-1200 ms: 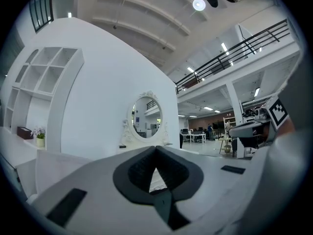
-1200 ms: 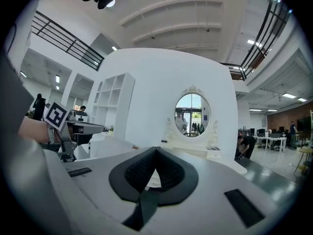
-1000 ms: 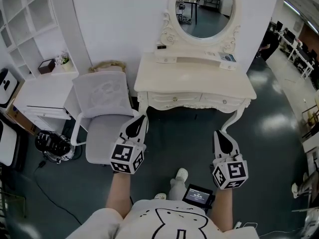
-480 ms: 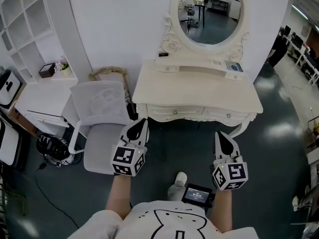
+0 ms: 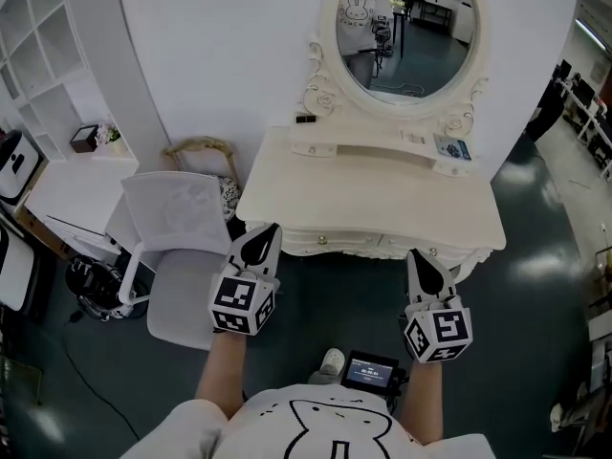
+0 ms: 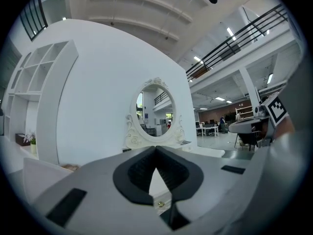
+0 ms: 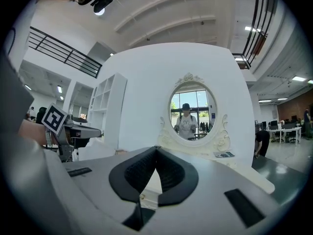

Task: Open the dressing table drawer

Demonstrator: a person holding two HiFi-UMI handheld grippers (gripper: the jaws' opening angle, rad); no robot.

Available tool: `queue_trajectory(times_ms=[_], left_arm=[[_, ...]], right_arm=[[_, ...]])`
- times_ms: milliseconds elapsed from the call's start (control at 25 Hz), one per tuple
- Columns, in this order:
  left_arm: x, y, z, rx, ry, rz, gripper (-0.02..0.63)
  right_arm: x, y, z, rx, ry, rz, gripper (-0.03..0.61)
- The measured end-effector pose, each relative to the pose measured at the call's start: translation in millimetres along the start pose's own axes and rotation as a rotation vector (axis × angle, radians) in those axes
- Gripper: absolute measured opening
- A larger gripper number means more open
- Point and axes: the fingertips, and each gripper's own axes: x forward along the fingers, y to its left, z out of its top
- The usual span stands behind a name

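Observation:
The cream dressing table (image 5: 368,199) with its oval mirror (image 5: 406,27) stands against the white wall ahead. Two drawers sit shut under its front edge, the left one with a small knob (image 5: 322,241) and the right one with a knob (image 5: 432,251). My left gripper (image 5: 269,228) is held level just short of the table's left front corner, shut and empty. My right gripper (image 5: 414,254) points at the right drawer front, also shut with nothing in it. In the left gripper view the closed tips (image 6: 155,148) frame a brass knob (image 6: 160,204). The right gripper's tips (image 7: 157,148) meet too.
A white mesh office chair (image 5: 177,242) stands close to the left of the table, beside my left gripper. Further left are a white side table (image 5: 67,185), a shelf unit (image 5: 38,36) and black gear with a cable on the floor (image 5: 96,285). Dark floor lies to the right.
The person has walked toward the dressing table. Both grippers, still shut, have come forward from mid-floor to just short of the drawer fronts.

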Motion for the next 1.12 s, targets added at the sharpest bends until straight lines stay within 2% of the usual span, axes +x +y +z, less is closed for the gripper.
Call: queue_trajectory(times_ms=[520, 1120], left_arm=[[83.5, 3.4, 4.5, -0.034, -0.007, 0.094, 0.003], [126.5, 23.9, -17.4, -0.064, 0.031, 0.141, 0.003]], right_arm=[[69.6, -73.6, -1.5, -0.013, 0.011, 0.066, 0.021], [127.4, -98.2, -28.0, 0.022, 0.035, 0.103, 0.021]])
